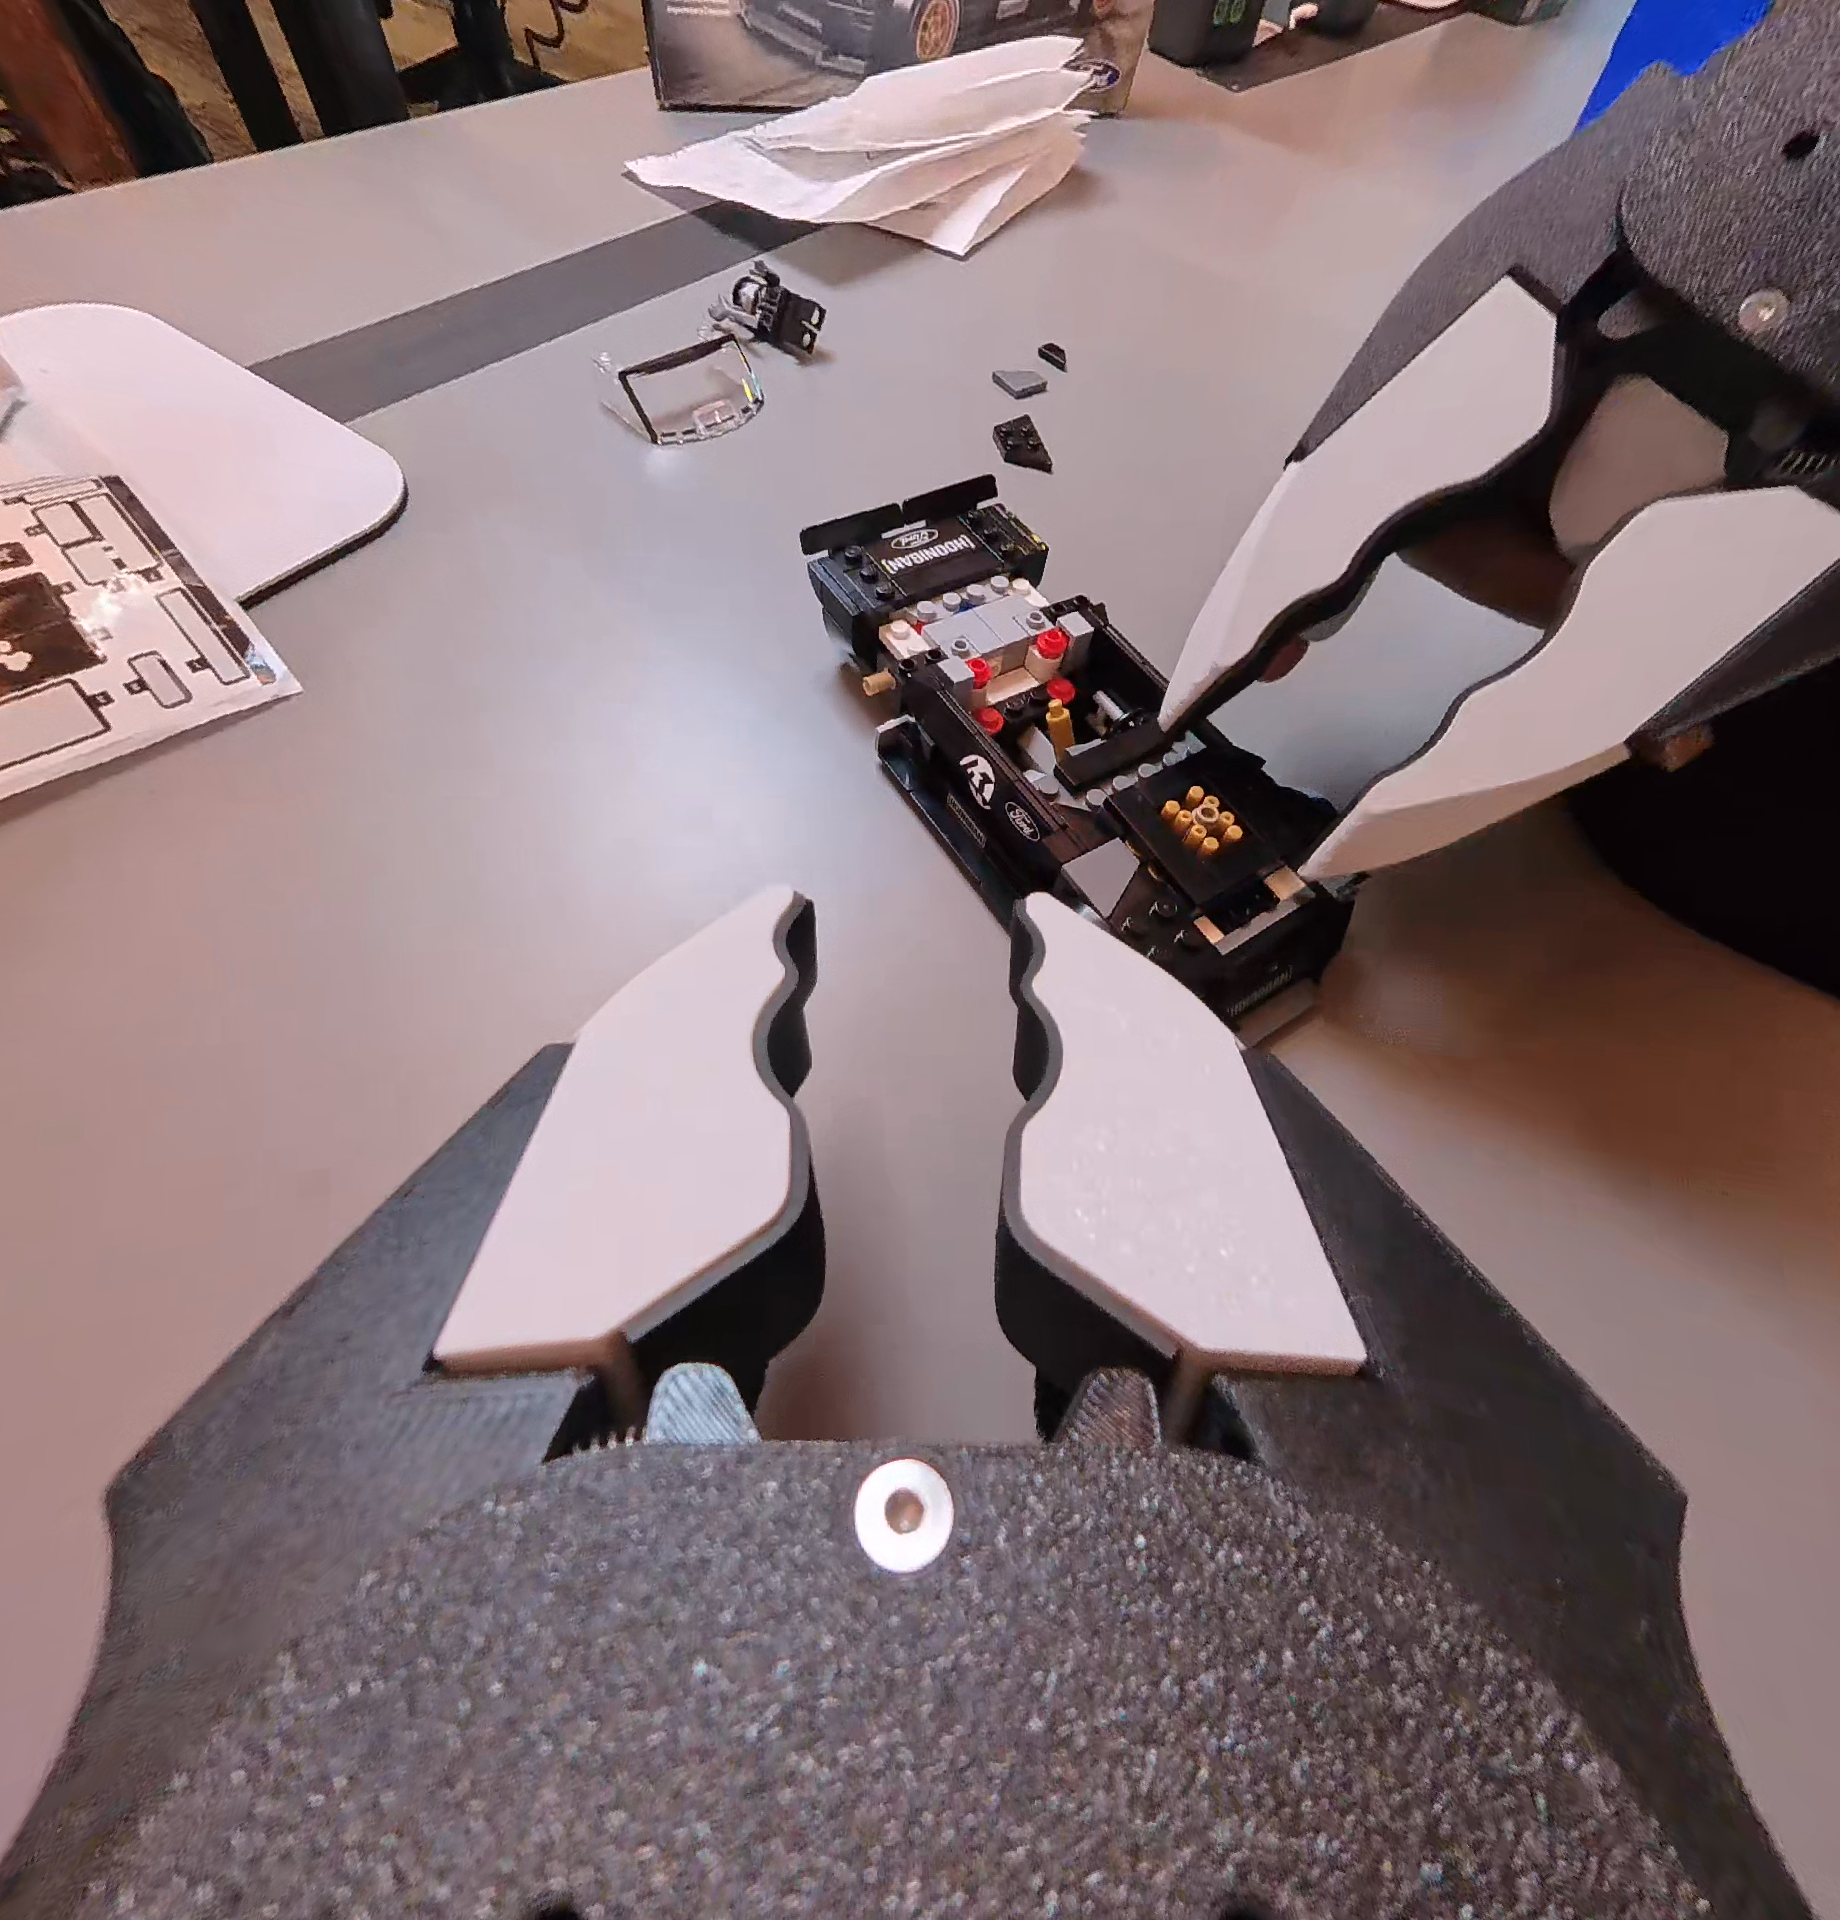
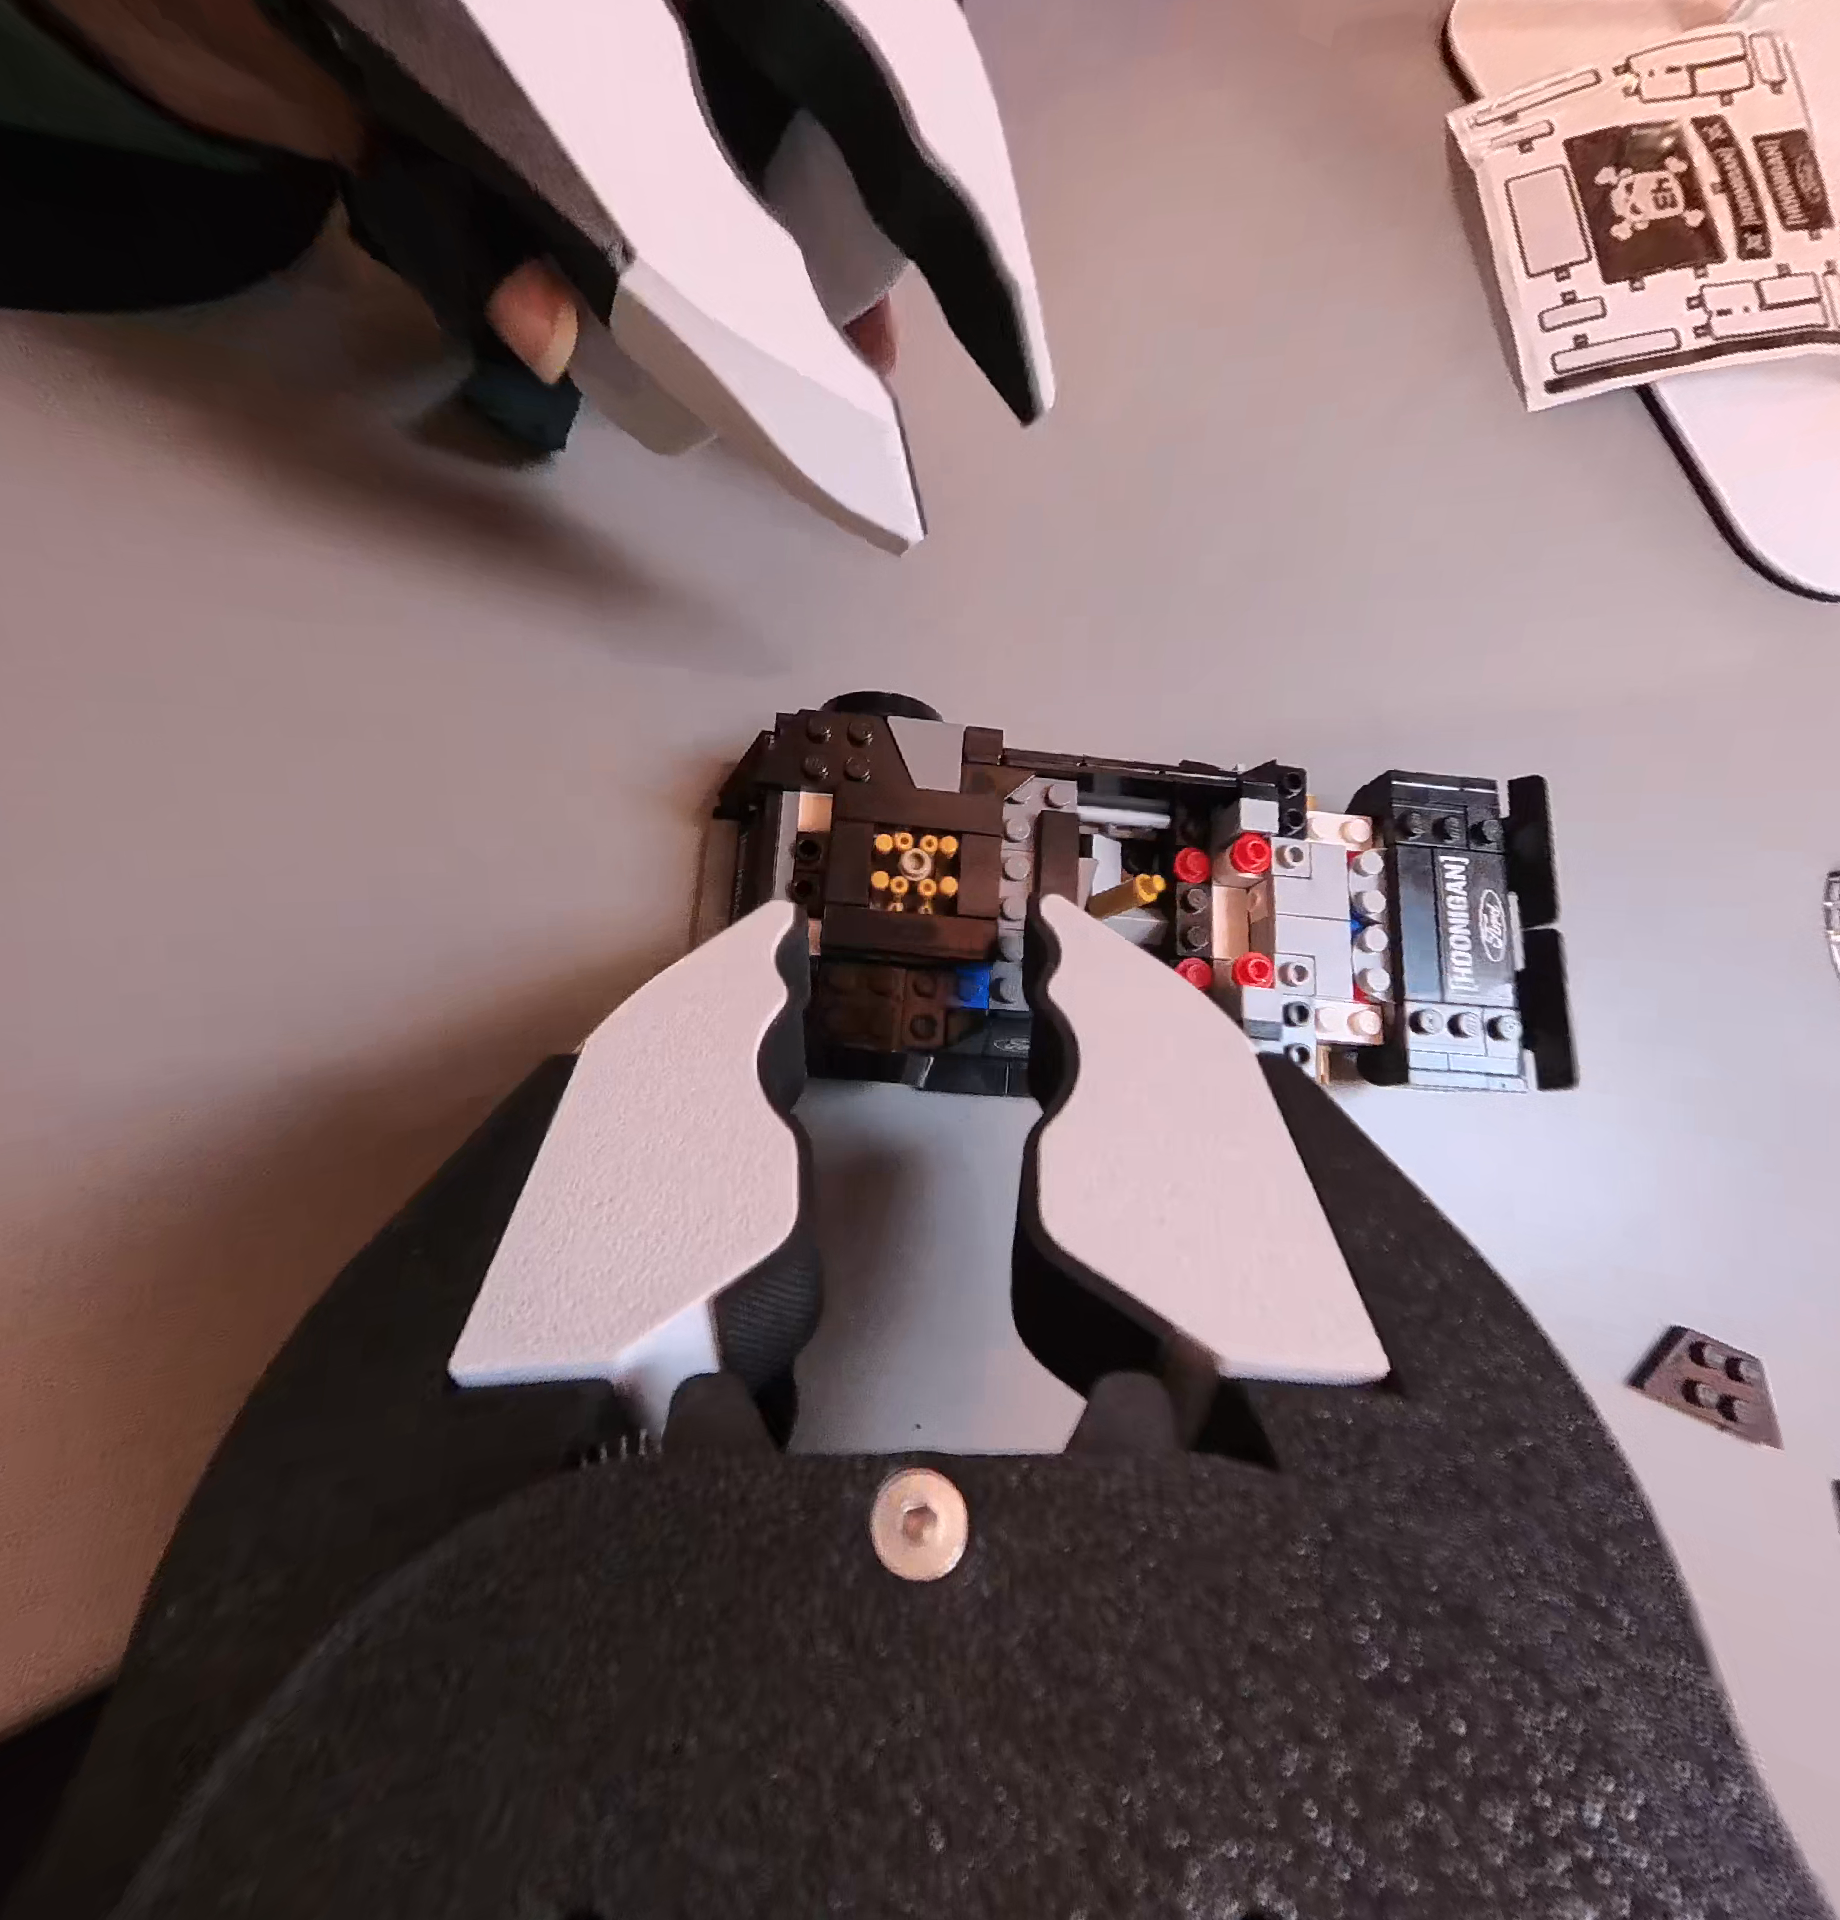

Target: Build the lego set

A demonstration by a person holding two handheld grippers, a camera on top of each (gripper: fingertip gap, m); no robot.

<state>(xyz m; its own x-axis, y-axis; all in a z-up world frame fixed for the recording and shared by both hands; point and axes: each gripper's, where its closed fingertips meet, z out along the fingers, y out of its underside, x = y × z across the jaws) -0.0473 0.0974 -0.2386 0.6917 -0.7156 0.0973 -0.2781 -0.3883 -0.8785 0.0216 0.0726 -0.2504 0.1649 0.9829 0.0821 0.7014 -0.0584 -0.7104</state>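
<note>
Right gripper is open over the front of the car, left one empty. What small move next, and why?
Probably ease the right gripper down and close it across the lego car at its front block with yellow studs to steady it. Its fingers are spread above that end, gripping nothing. The left gripper is also open and empty, free afterwards to fetch the loose black plate beyond the car.

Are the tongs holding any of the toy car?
Nothing is held. Left tongs are open over bare table; right tongs are open, straddling the front end of the half-built black brick car.
</note>
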